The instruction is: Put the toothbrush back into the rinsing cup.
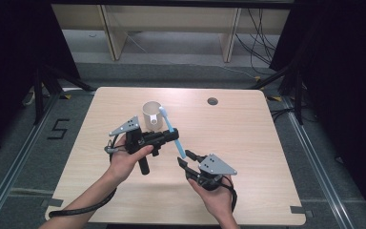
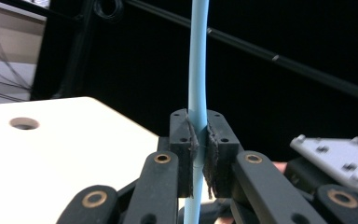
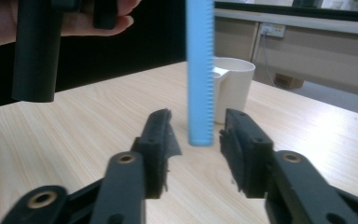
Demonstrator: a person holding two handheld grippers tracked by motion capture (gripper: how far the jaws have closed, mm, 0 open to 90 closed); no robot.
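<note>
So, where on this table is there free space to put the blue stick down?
The widest bare patch is the right part of the table, between the hole and the right edge. The far left corner, left of the cup, is also free. The middle is crowded: the left gripper holds the stick there, with the right gripper close below.

Black curtains (image 1: 9,57) fill both frame sides. Grey floor (image 1: 171,71) surrounds the pale tabletop (image 1: 248,143). Wooden shelving (image 1: 171,24), probably, lines the top.

stick (image 1: 173,133): light blue | cup (image 1: 151,117): cream | table (image 1: 248,138): pale wood grain | jaws: black
</note>
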